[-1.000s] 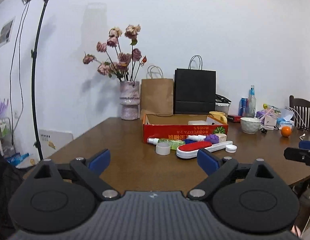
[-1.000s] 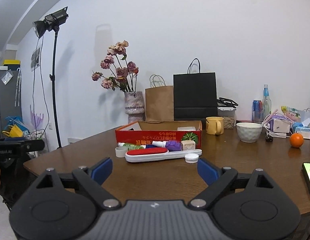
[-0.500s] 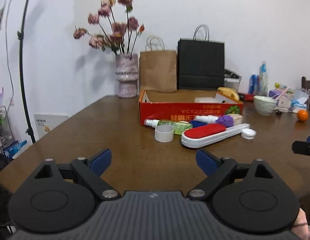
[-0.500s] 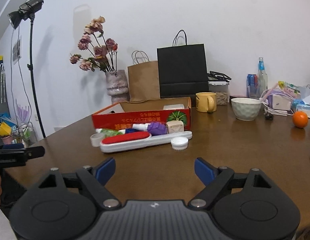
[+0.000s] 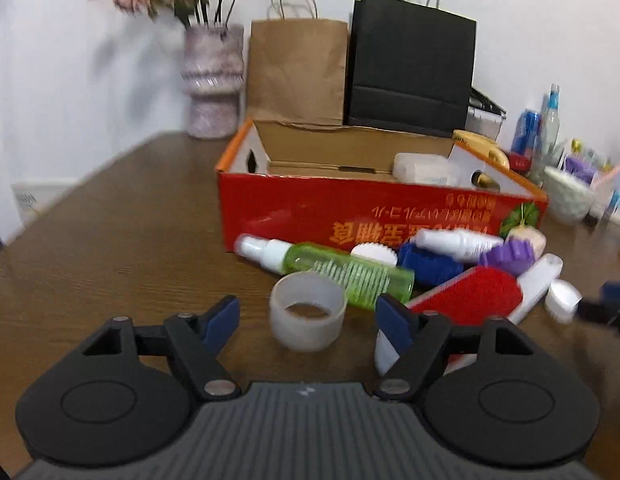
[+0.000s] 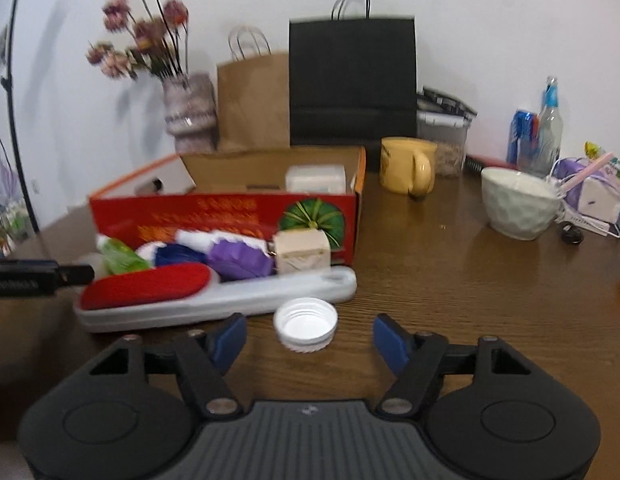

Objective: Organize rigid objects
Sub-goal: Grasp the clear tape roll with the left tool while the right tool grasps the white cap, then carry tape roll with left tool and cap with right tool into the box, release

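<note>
Tongs on our left (image 5: 308, 316) stand apart with nothing between them — they have closed in from well back until the translucent ring (image 5: 308, 310) sits just ahead, the green spray bottle (image 5: 330, 266) and red lint brush (image 5: 466, 300) behind it before the red box (image 5: 382, 216). Our right tongs (image 6: 309, 336), likewise apart and empty, have neared the white cap (image 6: 305, 323) on the worktop (image 6: 490, 304) — both grasps look imminent.

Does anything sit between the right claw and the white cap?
Nothing visible. The white cap lies on bare table just ahead of the open right claw, roughly centred between its fingers; the lint brush lies behind it.
</note>
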`<state>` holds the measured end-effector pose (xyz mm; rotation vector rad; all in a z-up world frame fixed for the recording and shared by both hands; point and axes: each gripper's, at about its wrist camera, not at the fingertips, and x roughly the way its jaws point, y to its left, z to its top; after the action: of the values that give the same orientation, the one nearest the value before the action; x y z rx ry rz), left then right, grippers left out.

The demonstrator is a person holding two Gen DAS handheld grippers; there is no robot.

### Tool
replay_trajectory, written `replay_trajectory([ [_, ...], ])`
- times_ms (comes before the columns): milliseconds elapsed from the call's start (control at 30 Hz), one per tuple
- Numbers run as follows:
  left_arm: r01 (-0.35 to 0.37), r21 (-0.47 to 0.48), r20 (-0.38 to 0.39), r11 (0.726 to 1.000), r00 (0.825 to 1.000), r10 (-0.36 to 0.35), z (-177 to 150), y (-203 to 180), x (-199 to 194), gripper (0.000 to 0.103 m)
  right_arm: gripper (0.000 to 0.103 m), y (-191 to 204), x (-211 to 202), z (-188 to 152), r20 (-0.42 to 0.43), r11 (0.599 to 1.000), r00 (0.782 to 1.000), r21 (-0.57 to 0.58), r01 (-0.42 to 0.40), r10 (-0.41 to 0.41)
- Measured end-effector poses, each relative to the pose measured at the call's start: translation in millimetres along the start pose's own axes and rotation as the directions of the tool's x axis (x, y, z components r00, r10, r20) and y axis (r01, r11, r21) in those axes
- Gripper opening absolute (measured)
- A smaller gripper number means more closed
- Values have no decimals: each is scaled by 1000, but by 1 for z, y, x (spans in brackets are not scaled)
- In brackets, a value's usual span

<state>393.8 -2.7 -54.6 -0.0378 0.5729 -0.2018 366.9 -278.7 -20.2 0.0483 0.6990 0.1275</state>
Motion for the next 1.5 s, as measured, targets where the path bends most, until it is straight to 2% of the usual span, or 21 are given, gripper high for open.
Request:
replay_trajectory([
  [33, 6, -11, -21, 1000, 1000, -6, 2, 2, 7, 76, 62, -2, 7, 2, -25, 1000, 1000, 12, -13, 13],
  [100, 9, -30, -75, 1000, 997, -11, 5, 6, 19, 67, 59, -5, 15, 5, -41, 999, 999, 32, -33, 34],
  [133, 15, -41, -61, 999, 998, -18, 5, 8, 18, 64, 57, -6, 18, 6, -46, 999, 998, 35, -31, 33],
  [200, 13, -44, -65, 999, 998, -16, 6, 9, 20, 45, 49, -4, 23, 7, -64, 999, 998, 32, -20, 22],
  [233, 9, -44, -64, 999, 998, -12, 6, 10, 20, 46, 40, -4, 24, 8, -61, 999, 998, 27, -22, 23],
  [367, -7, -54, -60, 999, 998, 3, 6, 10, 18, 45, 40, -1, 24, 8, -61, 1000, 998, 12, -13, 14],
  [467, -39, -37, -56, 999, 998, 37, 4, 7, 6, 45, 40, 4, 9, 5, -39, 1000, 999, -15, 2, -2],
  [633, -58, -9, 42, 998, 997, 58, 0, 1, -58, 45, 40, 14, -46, 3, 45, 999, 999, -34, -18, 19],
  [800, -89, -11, 162, 996, 983, 89, -13, -7, -135, 45, 39, 29, -114, -10, 141, 999, 990, -51, -11, 18],
  [1067, -54, 13, 271, 998, 961, 49, -38, -18, -238, 45, 40, 56, -206, -43, 239, 999, 971, -47, -13, 24],
  [1300, -78, 37, 330, 996, 942, 61, -56, -17, -300, 45, 40, 72, -267, -68, 315, 996, 947, -69, -49, 68],
  [1500, -52, 36, 356, 998, 934, 36, -68, -18, -327, 45, 40, 78, -299, -83, 325, 995, 943, -89, -37, 64],
])
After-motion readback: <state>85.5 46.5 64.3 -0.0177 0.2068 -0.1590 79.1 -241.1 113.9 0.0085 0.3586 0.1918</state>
